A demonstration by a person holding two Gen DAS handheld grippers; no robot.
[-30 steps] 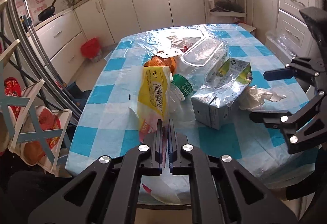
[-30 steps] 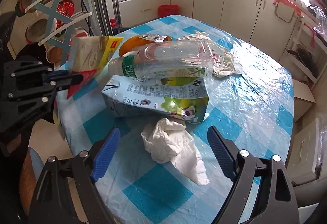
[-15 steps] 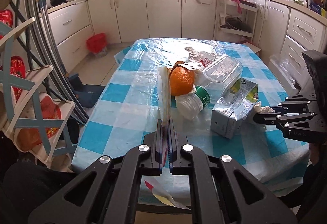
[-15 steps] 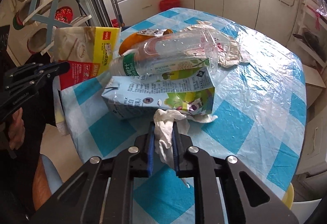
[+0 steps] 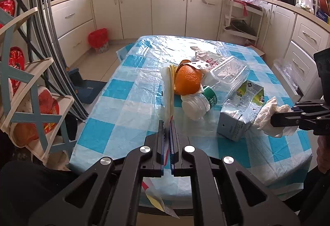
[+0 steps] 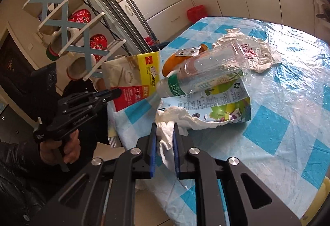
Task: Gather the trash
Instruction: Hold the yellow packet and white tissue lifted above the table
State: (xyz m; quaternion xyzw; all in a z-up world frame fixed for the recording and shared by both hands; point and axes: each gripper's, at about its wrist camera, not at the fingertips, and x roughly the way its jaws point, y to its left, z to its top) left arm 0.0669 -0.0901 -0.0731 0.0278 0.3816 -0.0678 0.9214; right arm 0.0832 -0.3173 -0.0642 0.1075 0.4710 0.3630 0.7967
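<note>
At the left edge of the tabletop [image 5: 115, 114], the left gripper [image 5: 167, 133] is pressed together on the bottom edge of a flat yellow-and-red packet [image 6: 134, 79], holding it upright and clear of the cloth; seen end-on from that side, it is only a thin sliver. Just right of it, near the middle, lies a heap: an orange [image 5: 188, 79] with a paper scrap on top, a clear plastic bottle [image 6: 206, 73] on its side with a green label, and a crushed drink carton [image 6: 216, 106] under it. Beyond them sits a crumpled wrapper [image 6: 259, 54].

Right of the carton, near the front edge, the right gripper [image 6: 165, 135] has just been closing, and its blue pads now pinch a crumpled white tissue [image 6: 171, 120]. A second ago the tissue lay loose on the cloth between wide jaws; now it is bunched and partly lifted, one tail still draped against the carton. To my eye, both hands now carry a piece of trash, with the heap left to gather.
</note>
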